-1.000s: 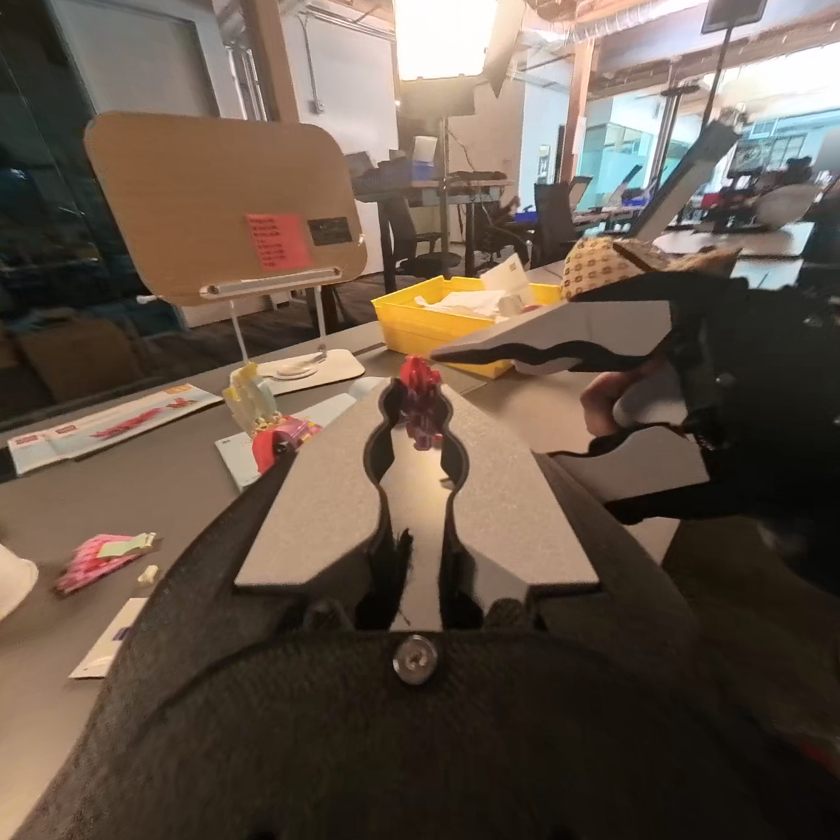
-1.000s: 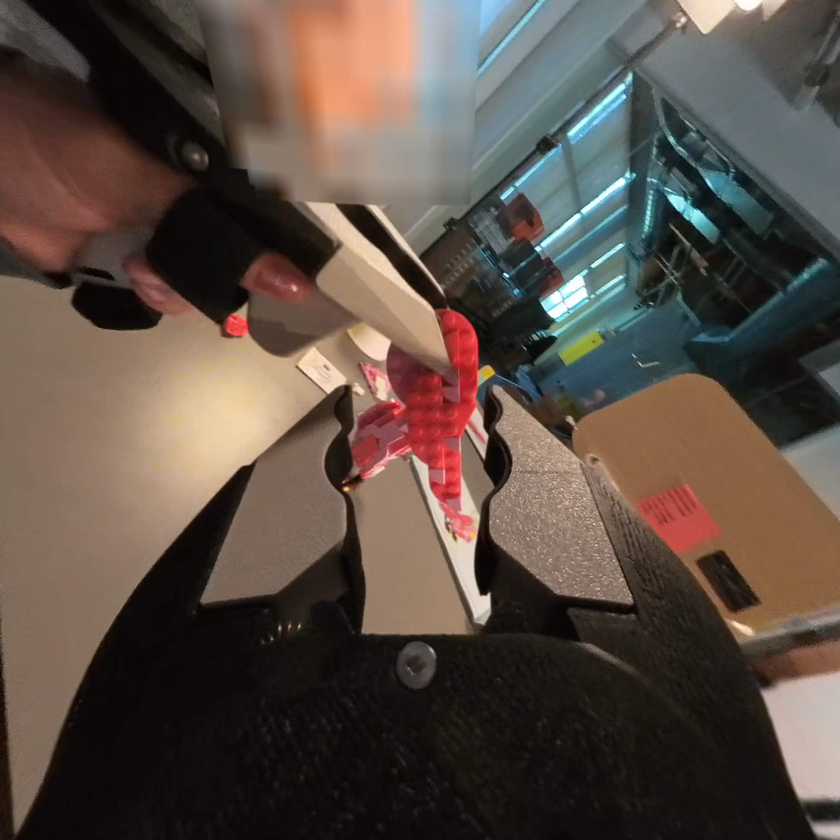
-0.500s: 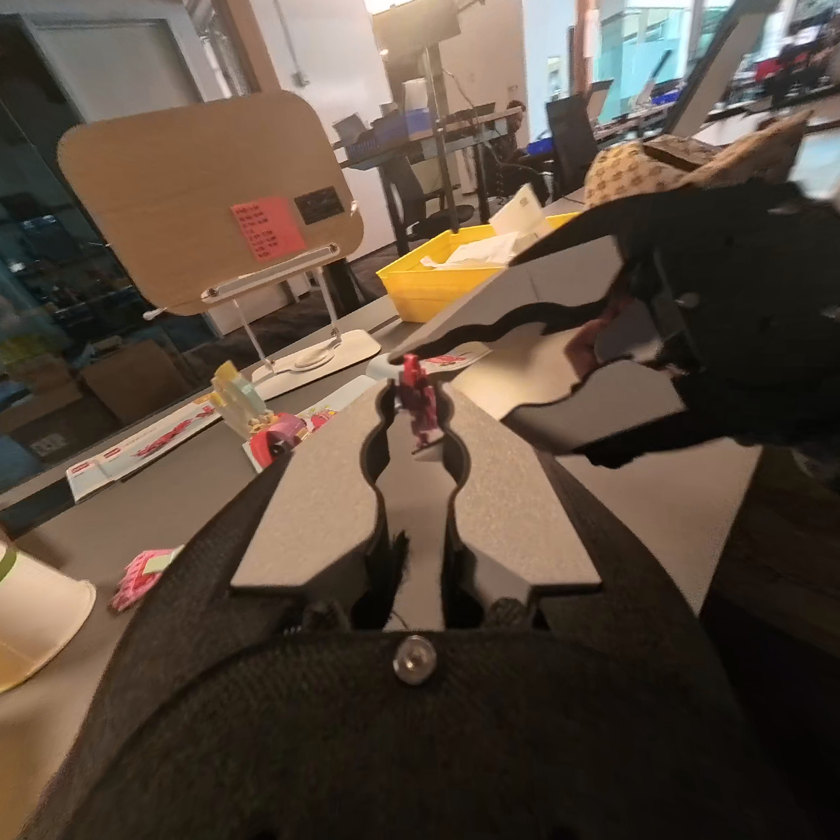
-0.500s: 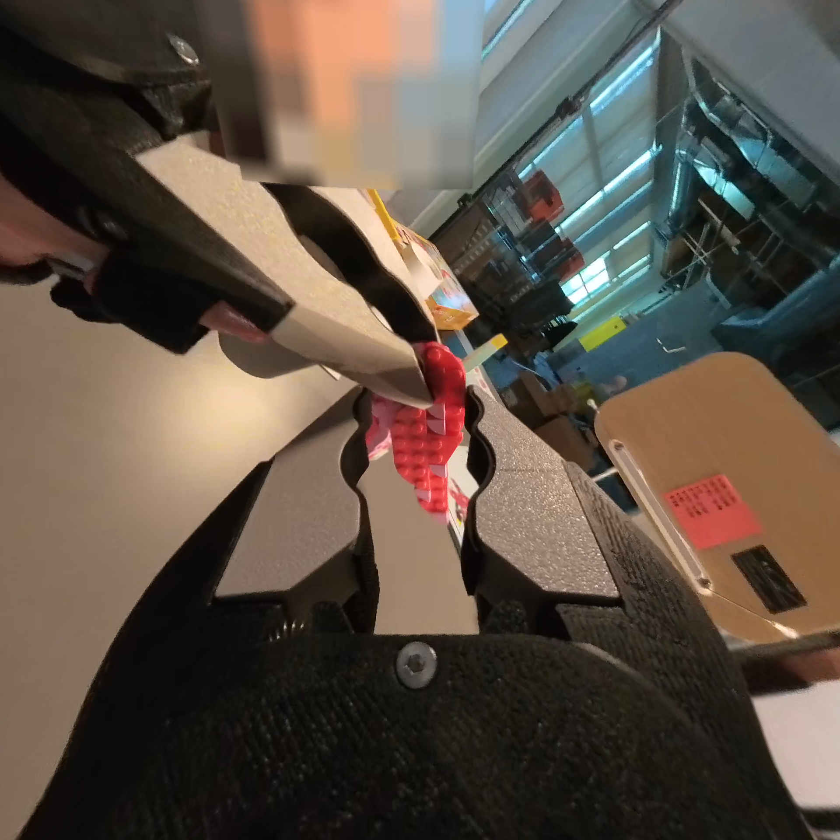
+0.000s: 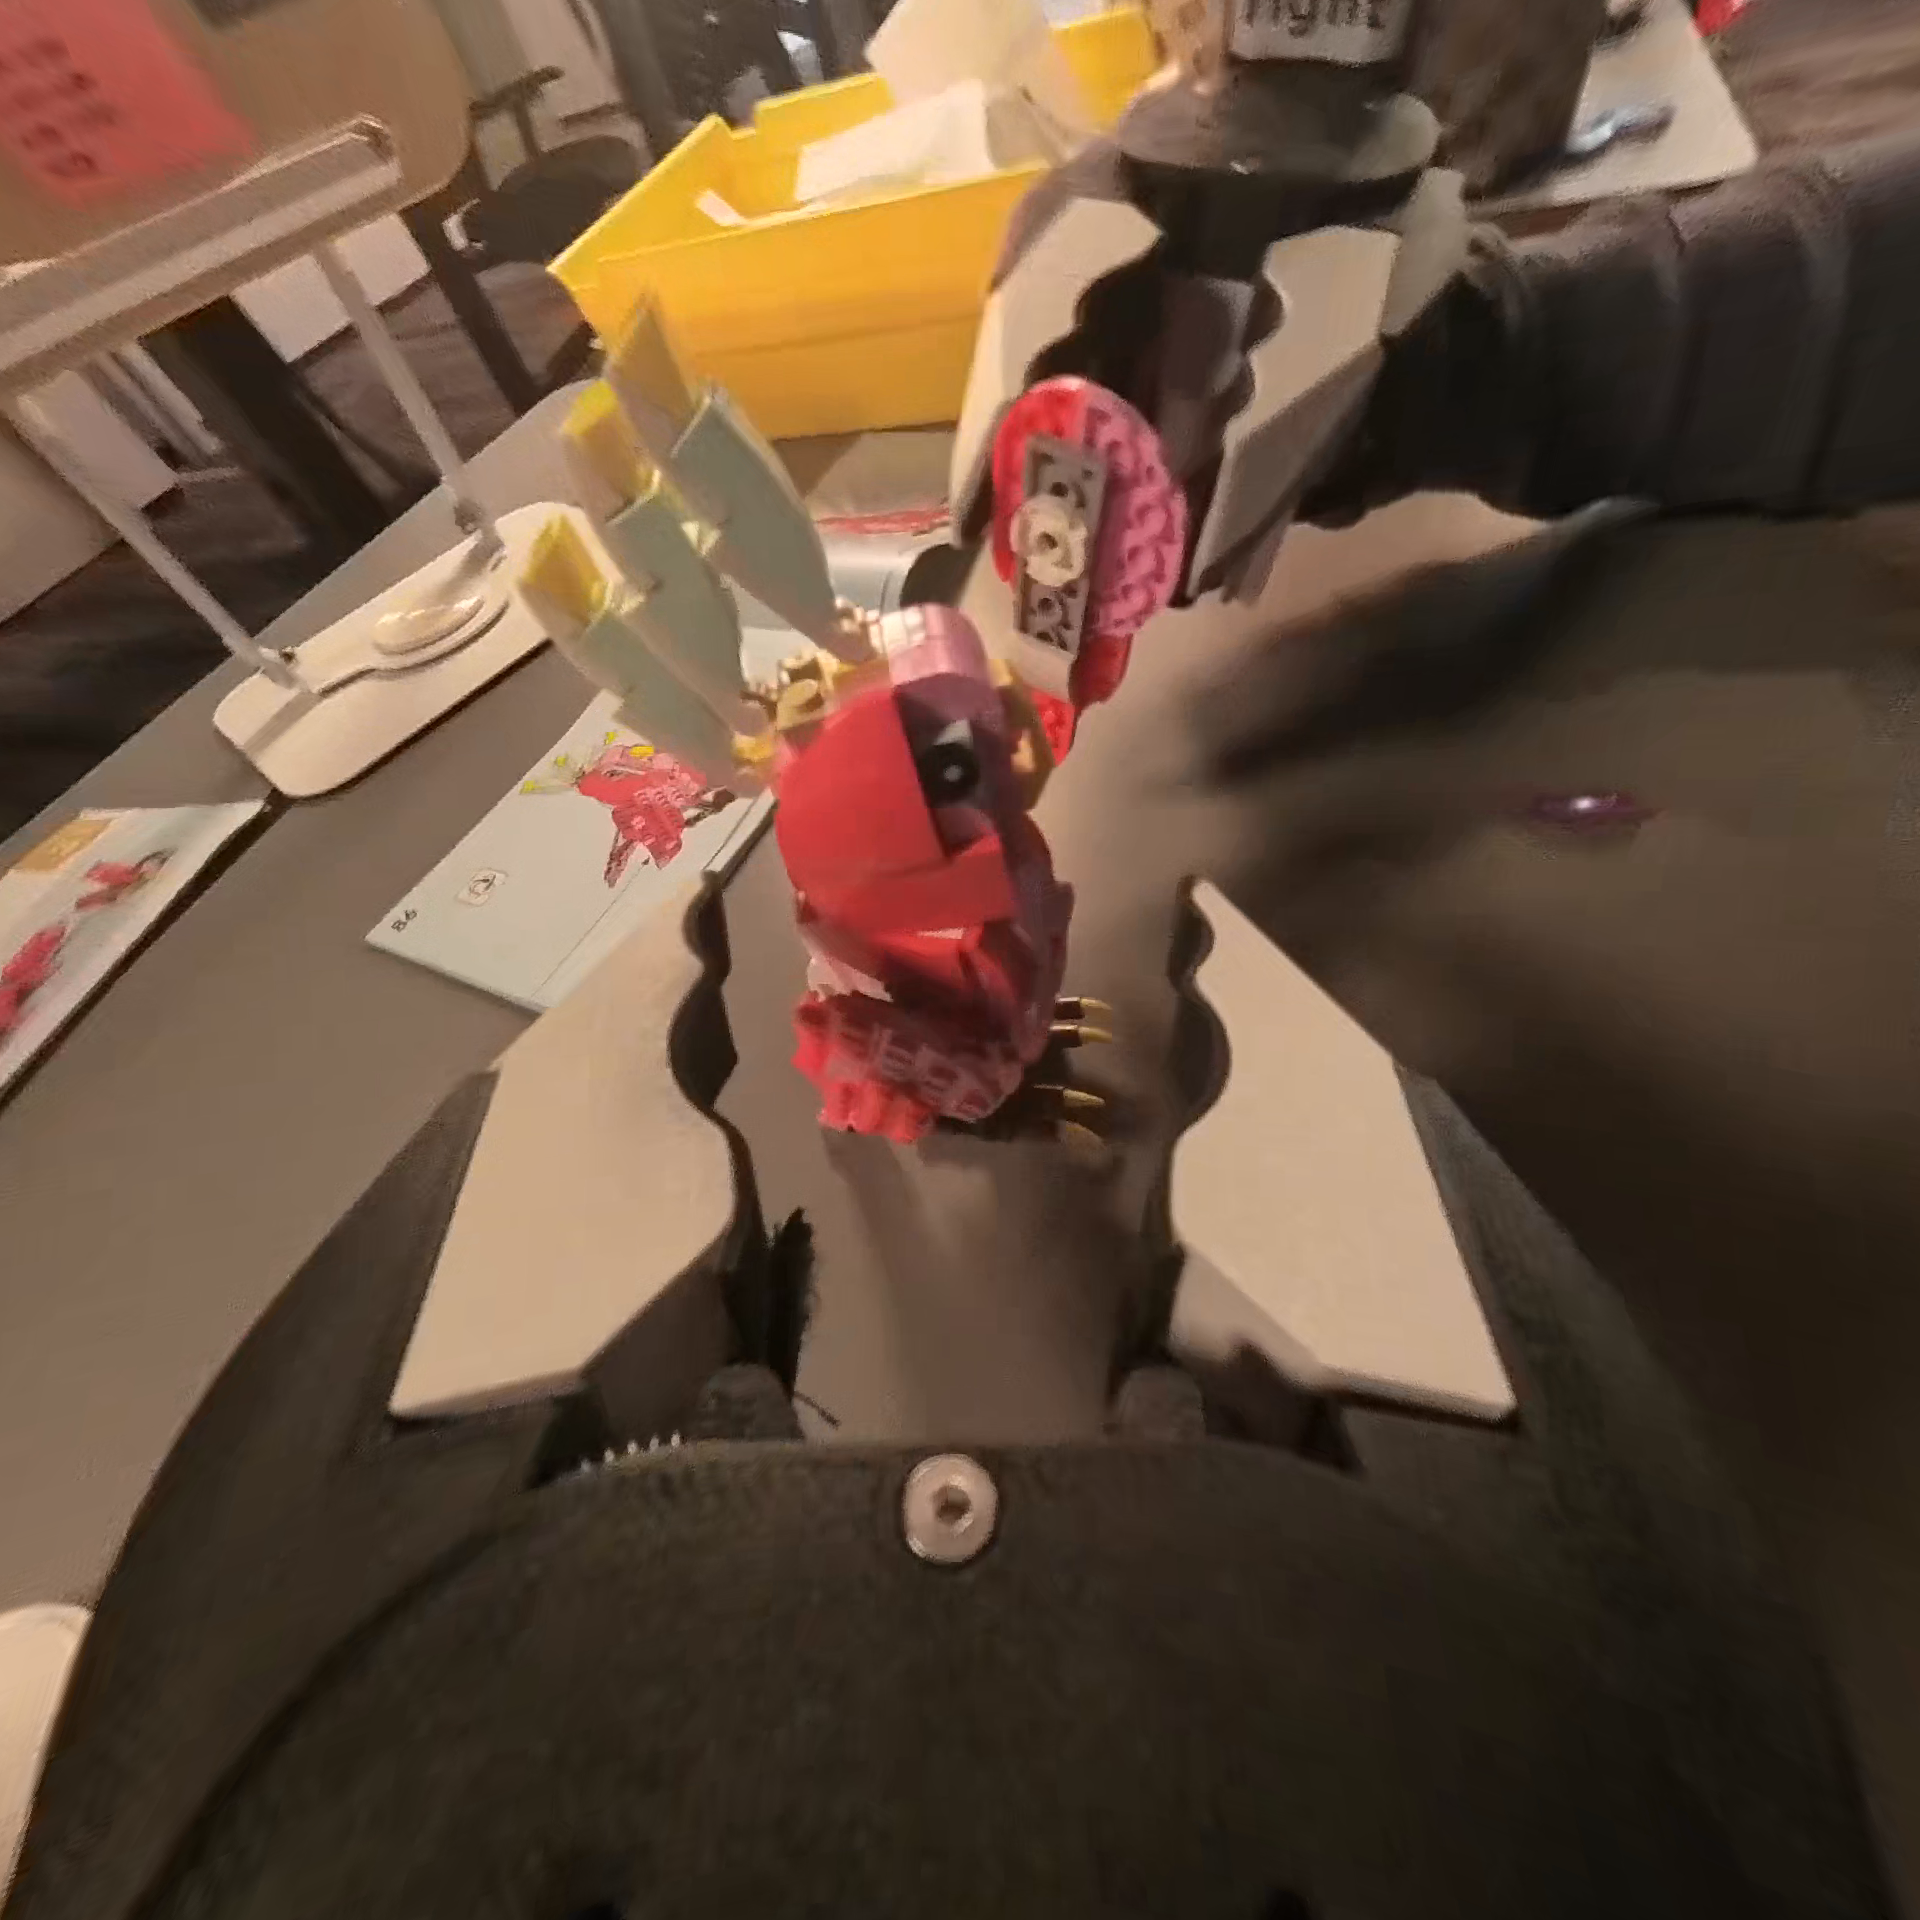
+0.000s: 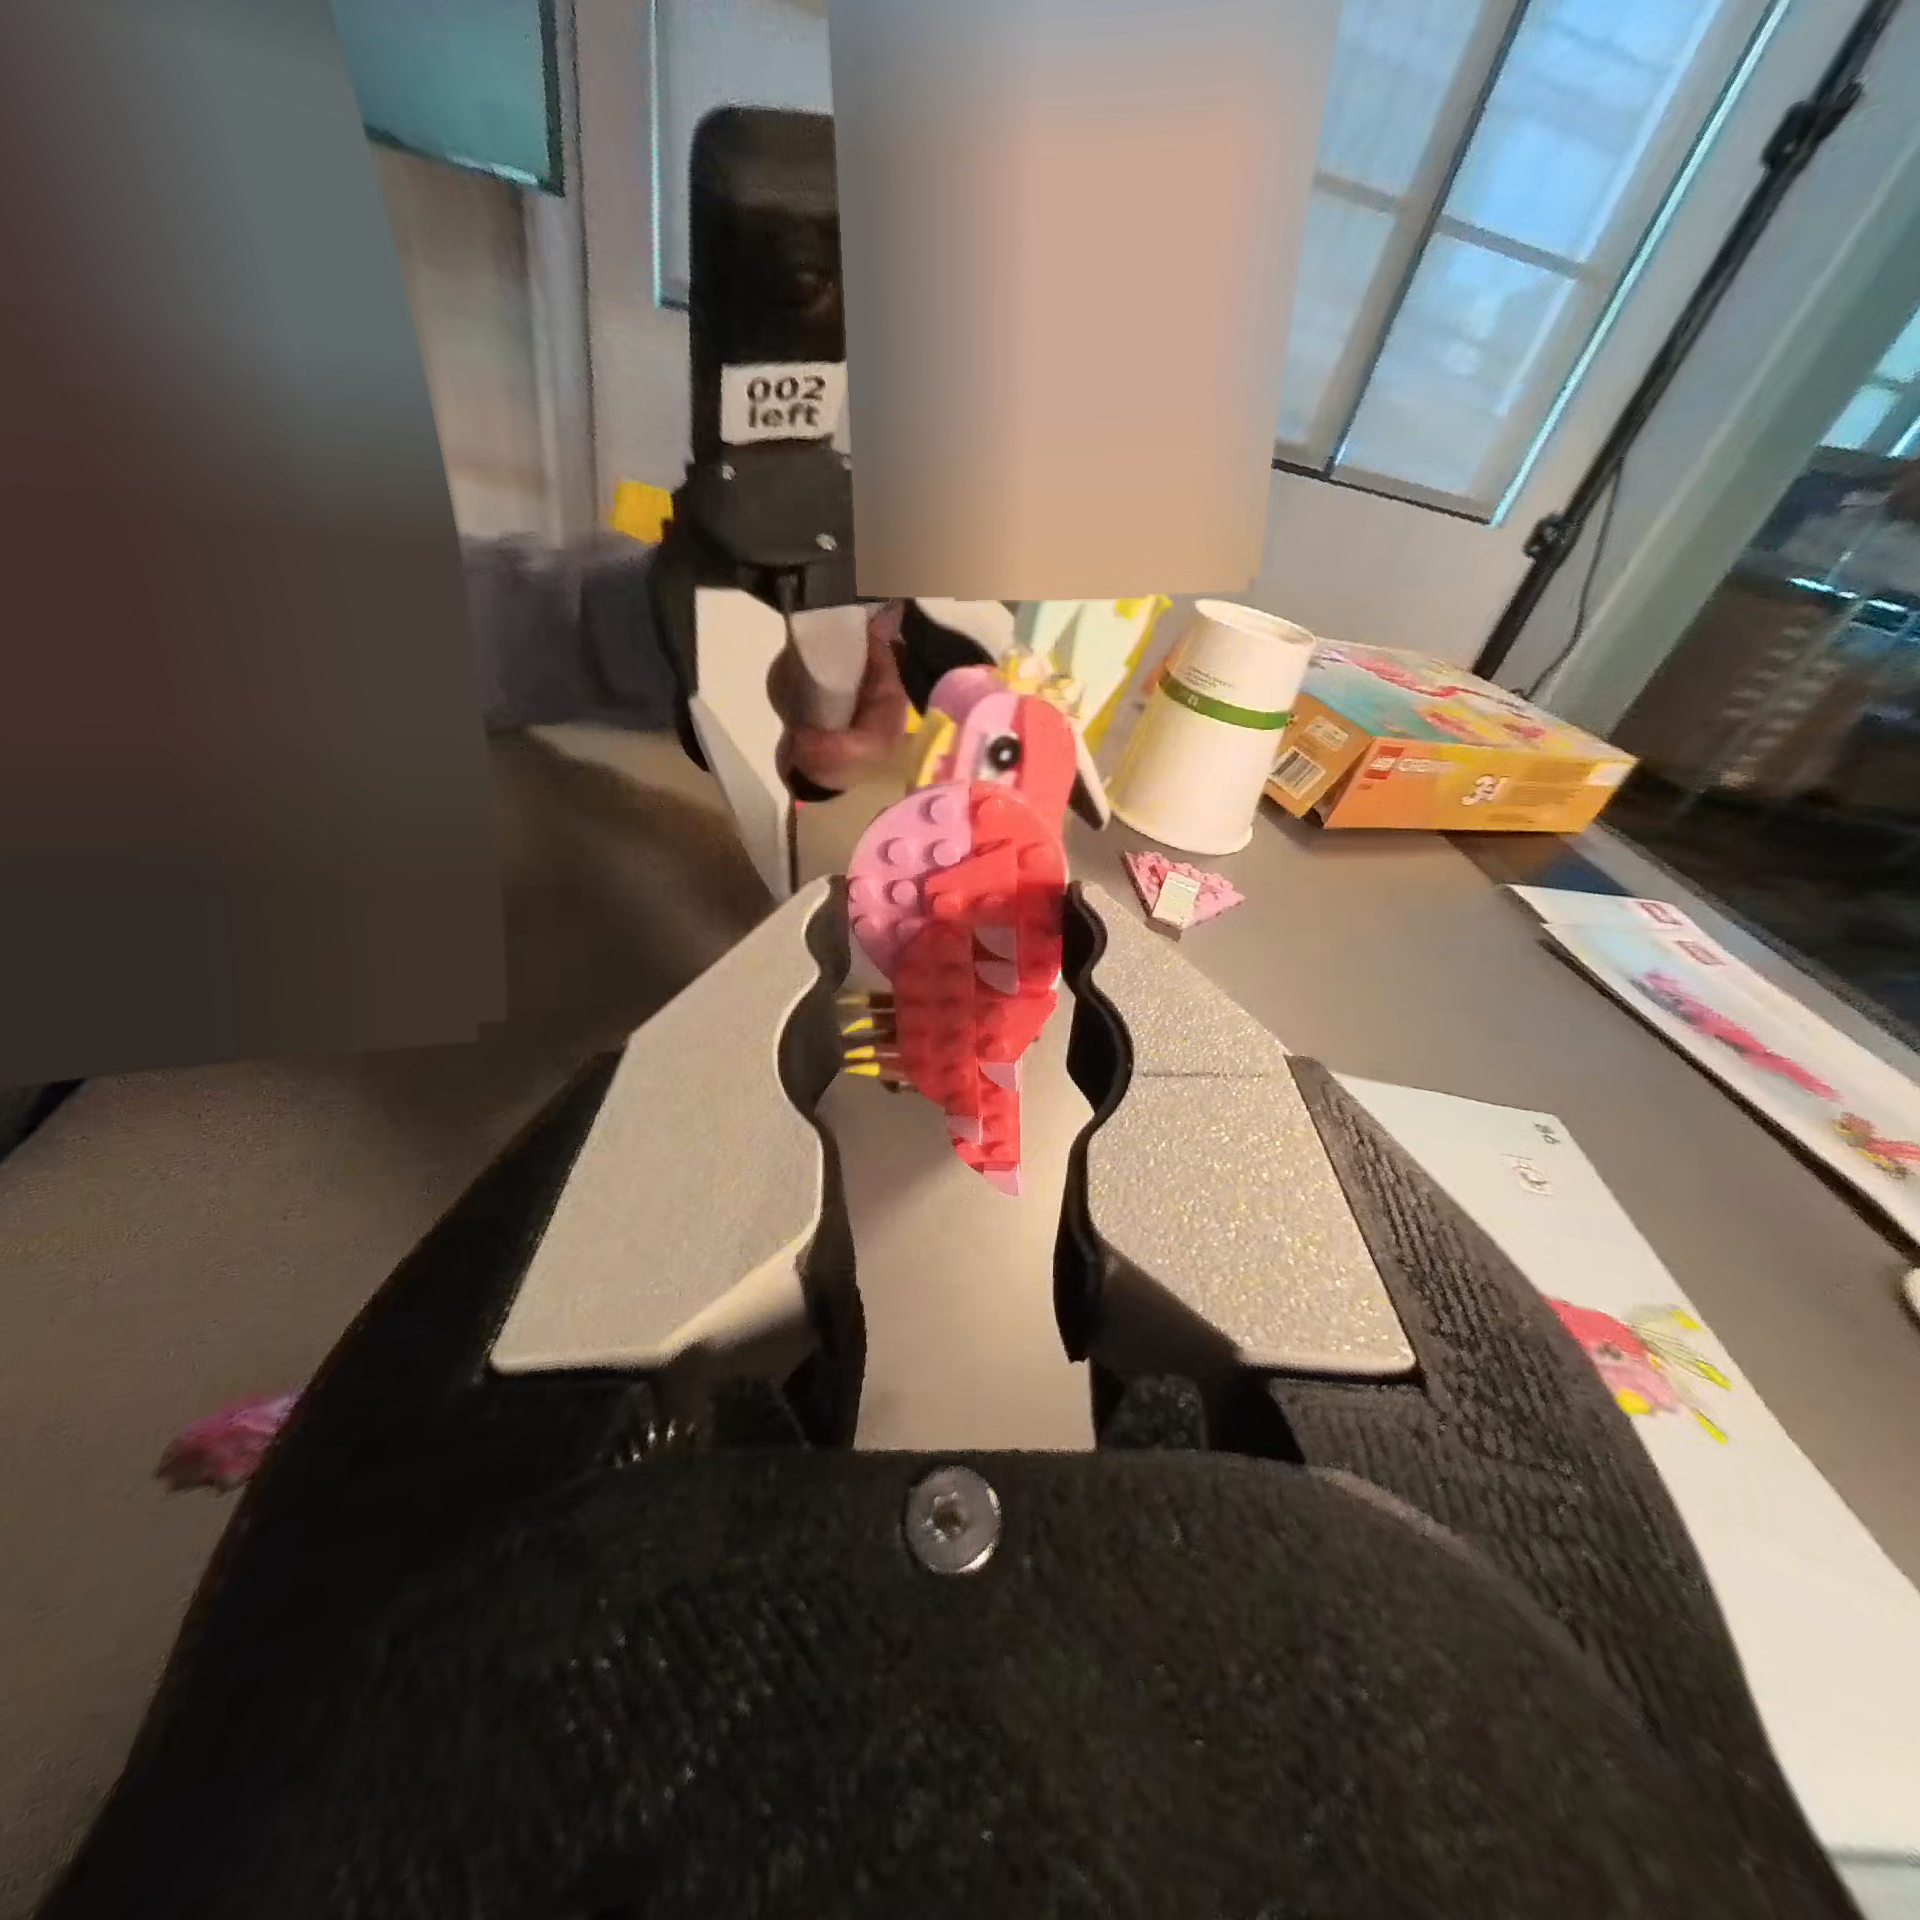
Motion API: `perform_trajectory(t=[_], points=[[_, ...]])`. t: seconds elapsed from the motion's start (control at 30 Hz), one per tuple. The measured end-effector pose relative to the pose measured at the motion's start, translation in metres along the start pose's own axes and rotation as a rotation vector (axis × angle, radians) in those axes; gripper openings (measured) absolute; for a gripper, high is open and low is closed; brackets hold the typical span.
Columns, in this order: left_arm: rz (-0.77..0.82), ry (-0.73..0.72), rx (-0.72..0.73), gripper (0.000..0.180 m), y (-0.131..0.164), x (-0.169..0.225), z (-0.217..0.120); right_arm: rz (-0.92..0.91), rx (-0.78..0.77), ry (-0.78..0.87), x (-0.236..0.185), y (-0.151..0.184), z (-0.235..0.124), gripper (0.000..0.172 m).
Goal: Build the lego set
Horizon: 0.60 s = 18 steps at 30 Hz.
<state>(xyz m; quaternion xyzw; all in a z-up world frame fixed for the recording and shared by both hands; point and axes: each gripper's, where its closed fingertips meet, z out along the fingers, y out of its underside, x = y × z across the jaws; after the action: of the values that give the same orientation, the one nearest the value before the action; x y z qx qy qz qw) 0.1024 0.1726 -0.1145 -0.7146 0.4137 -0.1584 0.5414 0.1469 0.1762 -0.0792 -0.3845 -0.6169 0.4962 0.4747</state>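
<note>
A red and pink brick-built bird [image 5: 914,883] with pale green and yellow tail fins [image 5: 686,520] stands on the dark table [image 5: 260,1039]. My left gripper [image 5: 951,904] is wide open around its lower body, with a clear gap on both sides. My right gripper [image 6: 951,899] is shut on a flat red and pink wing piece [image 6: 966,987] and holds it just behind the bird, whose head [image 6: 1013,748] shows past the wing. The left wrist view shows the same wing [image 5: 1086,520] clamped between the right gripper's fingers [image 5: 1247,499]. I cannot tell whether the wing touches the bird.
A yellow bin [image 5: 831,270] with white bags and a stand's flat base [image 5: 395,613] lie beyond the bird. An instruction booklet [image 5: 540,894] lies to its left. A paper cup [image 6: 1205,727], an orange box [image 6: 1455,758] and a loose pink piece [image 6: 1179,888] sit across the table. The gap from one gripper's tips to the other's is roughly 7 cm.
My left gripper held the wing at its tips; my right gripper closed on it. The left let go, opened wide and moved around the bird. The right carried the wing to the bird.
</note>
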Motion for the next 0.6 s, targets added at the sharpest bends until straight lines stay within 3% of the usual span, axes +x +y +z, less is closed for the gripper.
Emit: perform_trajectory(t=[0.13, 0.23, 0.5, 0.6], points=[[0.074, 0.131, -0.025, 0.073, 0.008, 0.004, 0.008, 0.067, 0.025, -0.068, 0.006, 0.007, 0.008, 0.039], [0.123, 0.133, -0.031, 0.058, 0.014, -0.002, 0.011, 0.078, 0.003, -0.099, 0.012, 0.015, 0.013, 0.039], [0.109, 0.142, 0.012, 0.056, 0.012, -0.006, 0.014, 0.109, -0.038, -0.213, 0.015, 0.027, 0.024, 0.039], [0.045, 0.163, 0.047, 0.056, 0.004, -0.004, 0.013, 0.165, -0.001, -0.267, 0.013, 0.017, 0.025, 0.039]])
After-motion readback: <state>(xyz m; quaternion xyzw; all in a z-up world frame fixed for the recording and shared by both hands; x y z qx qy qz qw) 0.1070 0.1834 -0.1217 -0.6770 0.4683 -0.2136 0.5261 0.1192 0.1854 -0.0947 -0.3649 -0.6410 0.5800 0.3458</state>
